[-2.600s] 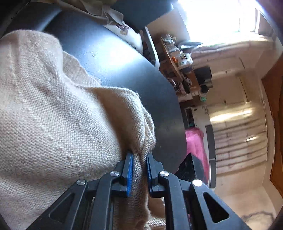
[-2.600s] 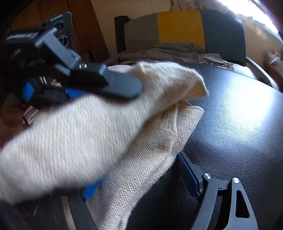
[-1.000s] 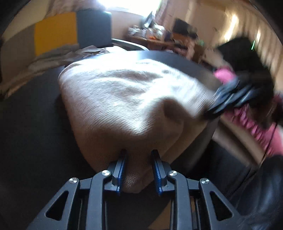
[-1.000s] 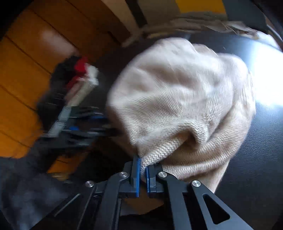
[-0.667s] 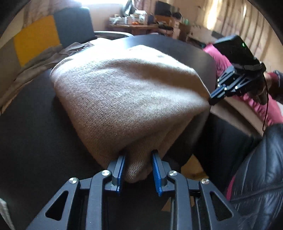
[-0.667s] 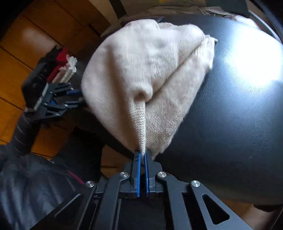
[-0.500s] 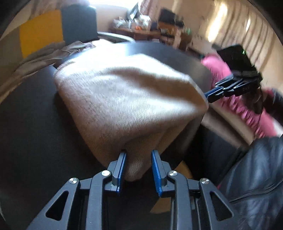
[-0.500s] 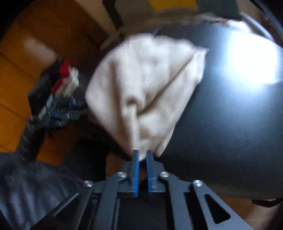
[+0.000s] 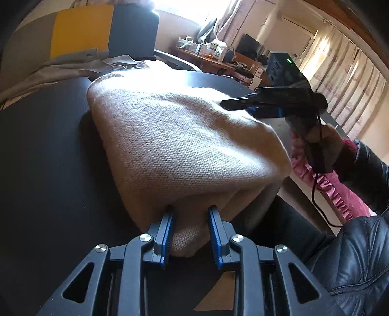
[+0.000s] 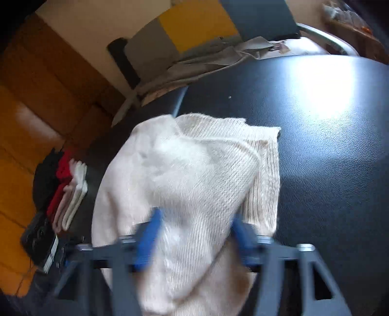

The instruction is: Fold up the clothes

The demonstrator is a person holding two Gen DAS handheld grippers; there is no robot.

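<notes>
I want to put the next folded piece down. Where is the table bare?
Bare black table lies right of the sweater, up to the chair. Crowded: the left edge, with stacked clothes.

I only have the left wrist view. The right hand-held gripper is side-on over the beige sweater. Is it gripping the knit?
Observer: No. In its own view the right hand-held gripper has just been opening. The jaws stand wide and blurred, with the sweater between them but not pinched.
Operator: Is anything beside the sweater that I can't see?
Observer: Yes, a stack of folded clothes, red, white and dark, sits near the table edge.
Operator: And the sweater's far side?
Observer: Its ribbed hem lies flat on the black table.
</notes>
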